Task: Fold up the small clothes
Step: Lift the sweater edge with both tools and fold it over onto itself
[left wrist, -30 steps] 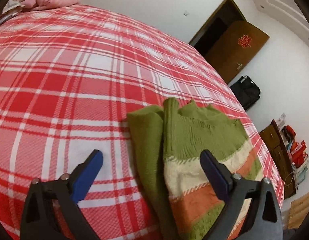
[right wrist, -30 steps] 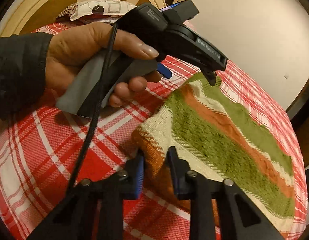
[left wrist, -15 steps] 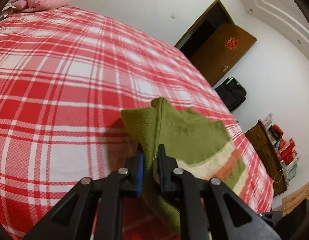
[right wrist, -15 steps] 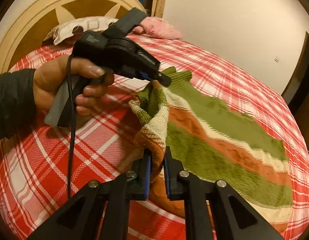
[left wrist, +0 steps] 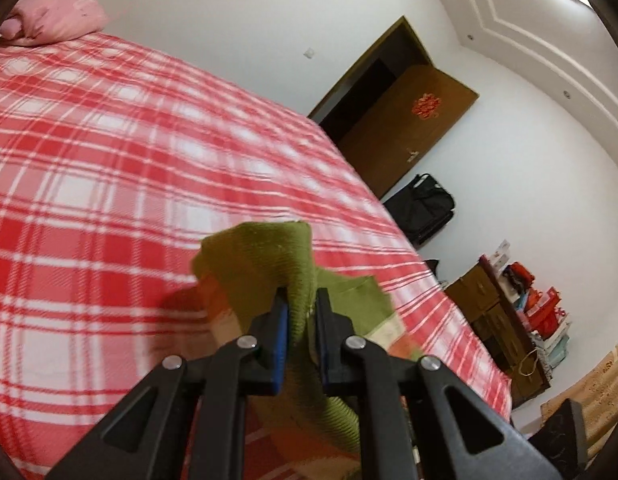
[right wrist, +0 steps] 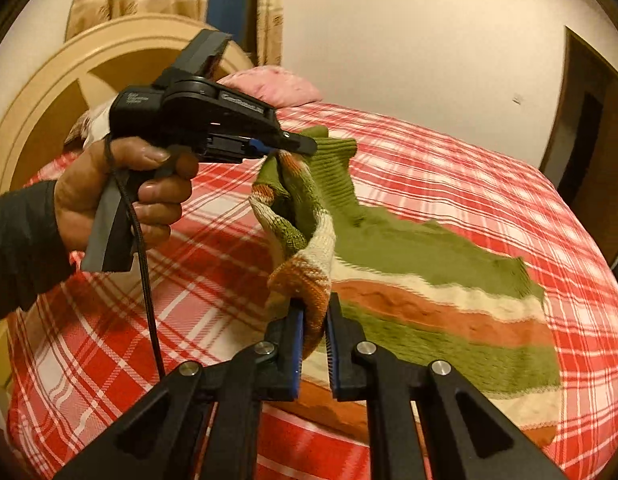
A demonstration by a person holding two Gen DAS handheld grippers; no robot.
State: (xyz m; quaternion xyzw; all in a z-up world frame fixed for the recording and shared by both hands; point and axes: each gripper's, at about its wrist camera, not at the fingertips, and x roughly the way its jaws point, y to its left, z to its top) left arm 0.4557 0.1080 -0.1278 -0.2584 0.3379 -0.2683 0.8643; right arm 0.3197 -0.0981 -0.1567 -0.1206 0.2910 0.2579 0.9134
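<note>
The right claw (right wrist: 313, 320) is pinching the striped sweater's (right wrist: 409, 272) near edge, while the left claw (right wrist: 285, 148) is gripping its far corner, lifting both above the bed (right wrist: 469, 184).

left gripper (left wrist: 301, 312): jaws clamped, raised | right gripper (right wrist: 314, 320): jaws clamped | left hand (right wrist: 121, 188): squeezing handle

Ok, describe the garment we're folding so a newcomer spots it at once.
Start at the big bed with the red and white plaid cover. On its near half lies a knitted sweater, one edge lifted by the left gripper and right gripper. It is the only green, cream and orange striped piece there; the pillow is pink.
</note>
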